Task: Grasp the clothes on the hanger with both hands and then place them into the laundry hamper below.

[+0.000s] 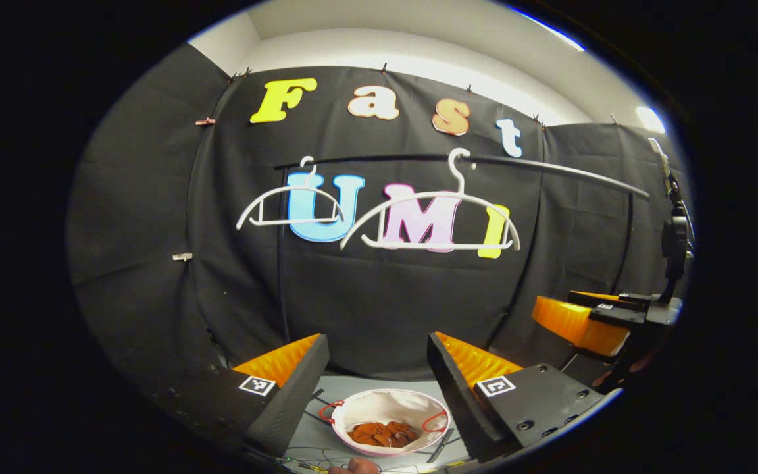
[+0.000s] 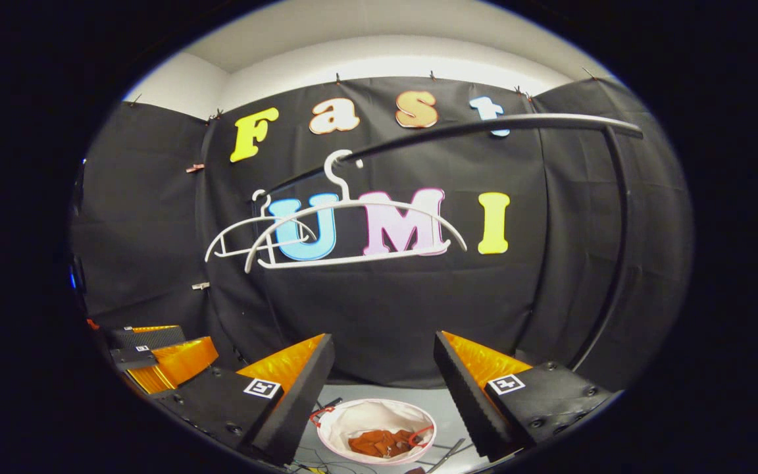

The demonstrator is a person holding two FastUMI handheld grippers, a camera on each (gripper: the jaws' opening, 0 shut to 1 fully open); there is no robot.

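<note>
The rust-coloured clothes [image 1: 382,433] lie bunched in the white hamper [image 1: 359,411] on the floor, below two bare white hangers [image 1: 430,224] on the rail [image 1: 550,168]. The left gripper [image 1: 379,368] and the right gripper [image 2: 384,368] hover above the hamper, jaws spread, holding nothing.

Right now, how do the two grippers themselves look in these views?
The left gripper and the right gripper look alike: each has two wedge-shaped jaws with ribbed inner faces. Each jaw sits on a flat block with round screw holes and carries a square black-and-white marker.
</note>
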